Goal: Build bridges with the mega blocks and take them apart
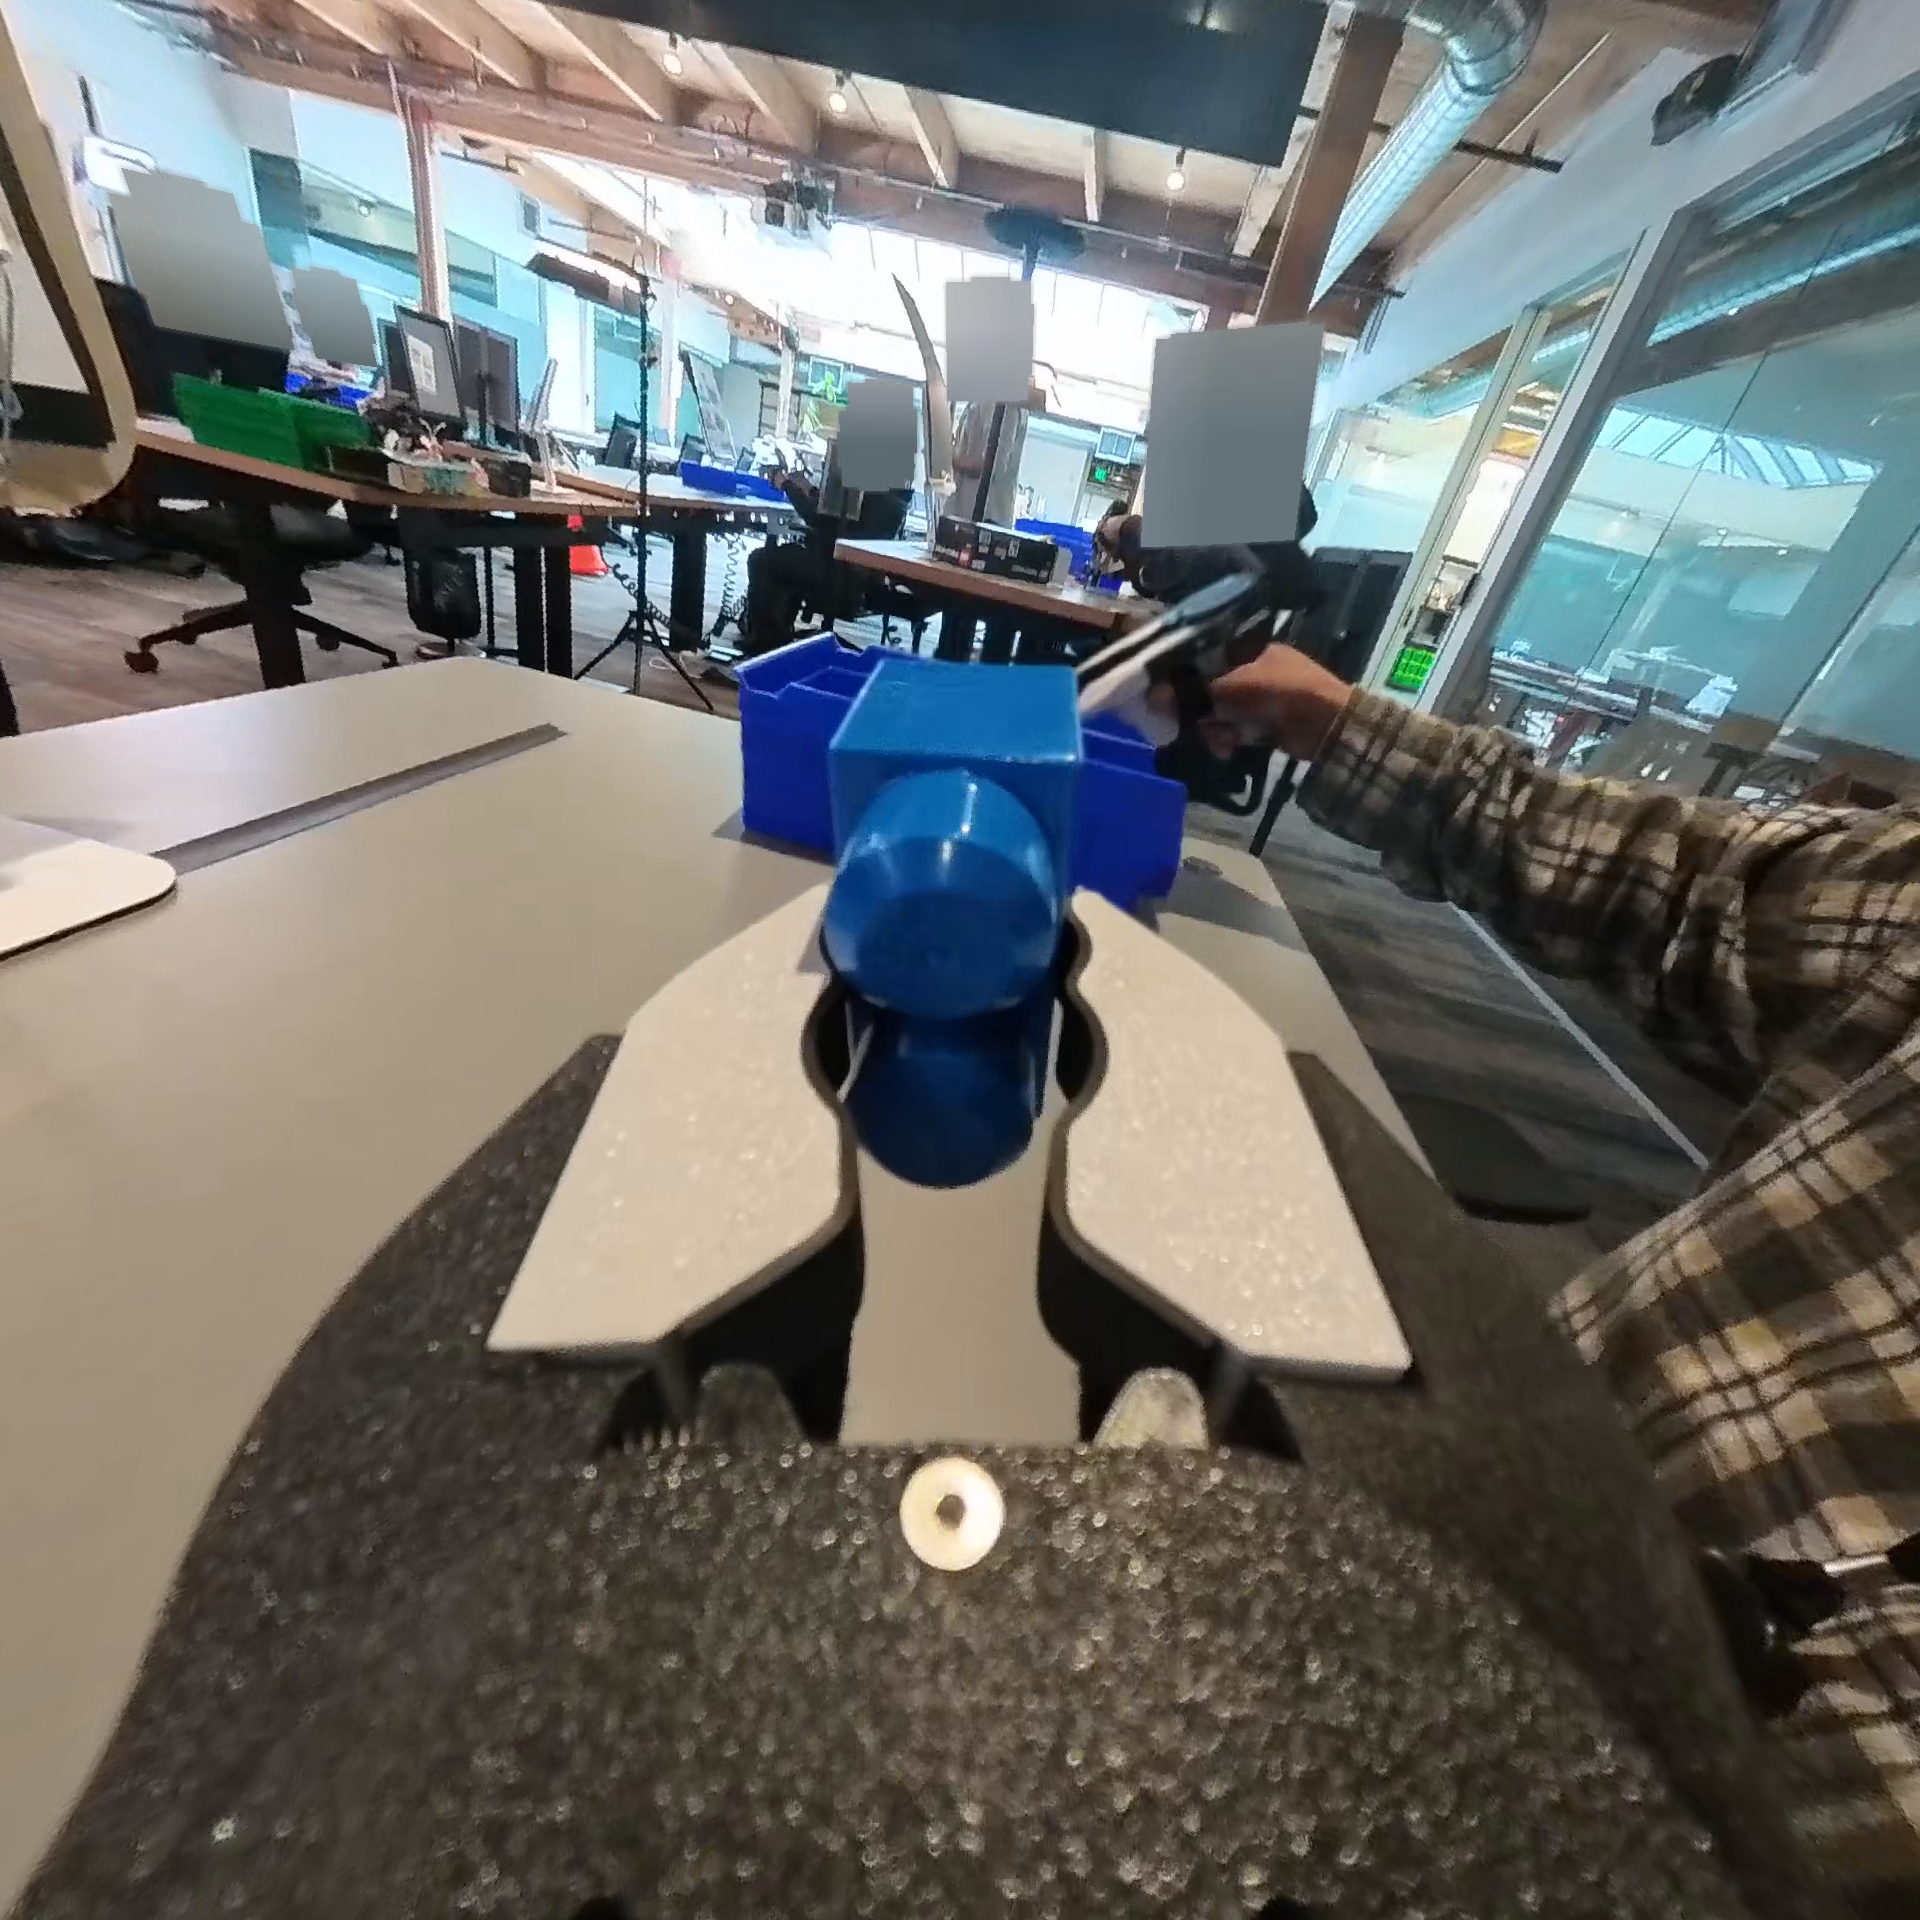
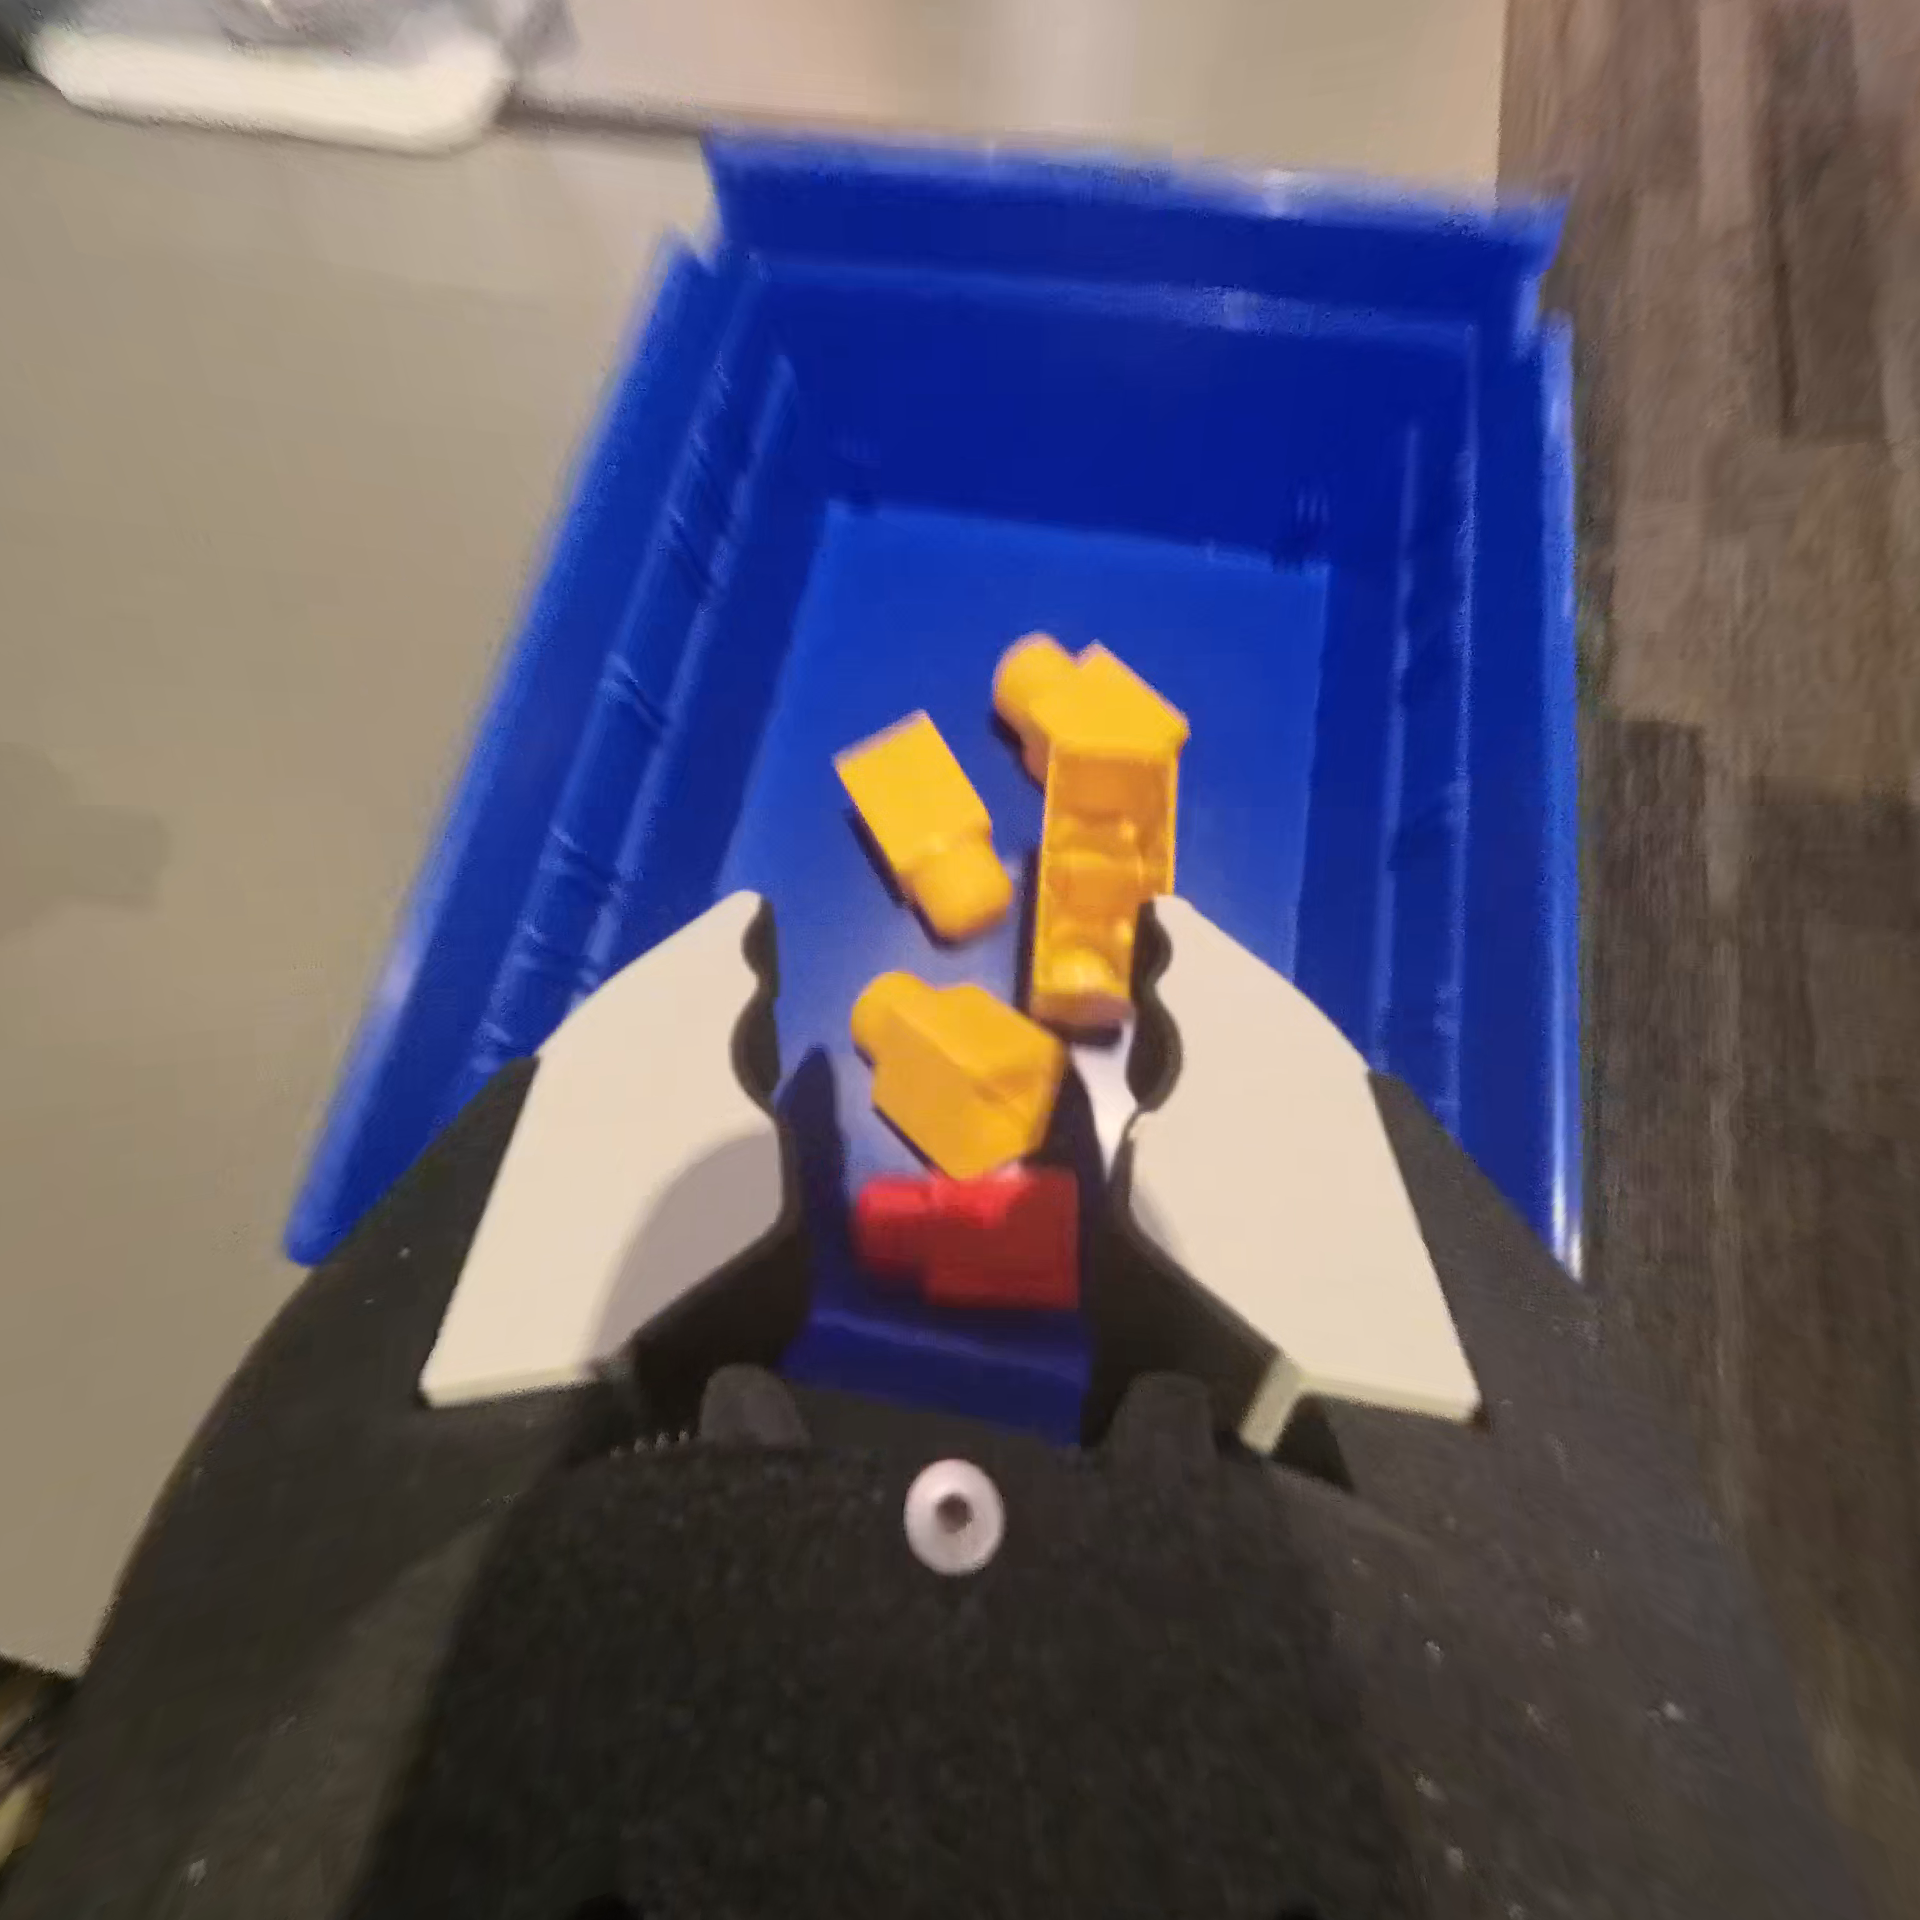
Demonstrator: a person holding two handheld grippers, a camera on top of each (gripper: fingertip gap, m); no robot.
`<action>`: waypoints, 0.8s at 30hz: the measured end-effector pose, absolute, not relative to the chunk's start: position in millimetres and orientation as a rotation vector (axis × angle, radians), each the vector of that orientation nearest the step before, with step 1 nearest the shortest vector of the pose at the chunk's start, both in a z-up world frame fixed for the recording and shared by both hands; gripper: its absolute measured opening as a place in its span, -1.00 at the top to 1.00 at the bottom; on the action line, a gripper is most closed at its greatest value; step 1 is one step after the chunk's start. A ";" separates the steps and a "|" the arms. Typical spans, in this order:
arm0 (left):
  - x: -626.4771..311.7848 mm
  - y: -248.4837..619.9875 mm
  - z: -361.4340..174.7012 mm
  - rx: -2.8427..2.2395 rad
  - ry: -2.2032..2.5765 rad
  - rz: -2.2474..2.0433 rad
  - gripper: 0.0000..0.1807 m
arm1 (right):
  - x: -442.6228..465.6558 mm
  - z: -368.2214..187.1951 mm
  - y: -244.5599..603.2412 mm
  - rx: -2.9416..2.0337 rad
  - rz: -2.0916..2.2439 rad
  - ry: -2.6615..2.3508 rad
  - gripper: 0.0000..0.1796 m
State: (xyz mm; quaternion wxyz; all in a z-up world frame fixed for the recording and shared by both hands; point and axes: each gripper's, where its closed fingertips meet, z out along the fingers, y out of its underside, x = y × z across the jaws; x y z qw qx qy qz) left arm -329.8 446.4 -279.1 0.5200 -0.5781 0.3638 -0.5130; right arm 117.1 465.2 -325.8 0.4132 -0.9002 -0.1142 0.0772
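Note:
My left gripper (image 1: pixel 940 935) is shut on a blue mega block (image 1: pixel 956 790), studs toward the camera, and holds it above the grey table (image 1: pixel 364 987). Behind the block stands a blue bin (image 1: pixel 790 727). The right gripper (image 1: pixel 1153 665) shows over that bin, held by a hand. In the right wrist view my right gripper (image 2: pixel 961 914) is open and empty above the blue bin (image 2: pixel 644 727). Several yellow blocks (image 2: pixel 920 821) and one red block (image 2: pixel 977 1236) lie loose on the bin's floor. This view is blurred.
A plaid sleeve (image 1: pixel 1558 883) reaches across the right side. A white pad (image 1: pixel 62 894) lies at the table's left edge. The bin stands near the table's right edge, with wood floor (image 2: pixel 1714 727) beyond it. Desks, chairs and people fill the background. About 45 cm separates my left fingertips from my right.

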 end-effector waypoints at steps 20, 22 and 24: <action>-299.8 428.8 -327.2 -1.563 1.214 -1.004 0.60 | -298.3 -286.6 438.0 -1.799 0.521 -1.878 0.38; -298.4 427.0 -327.3 -1.561 1.224 -1.006 0.60 | -305.0 -293.3 436.4 -1.811 0.534 -1.917 0.42; -296.8 425.0 -326.8 -1.556 1.230 -1.014 0.59 | -310.0 -299.0 432.8 -1.829 0.571 -1.945 0.42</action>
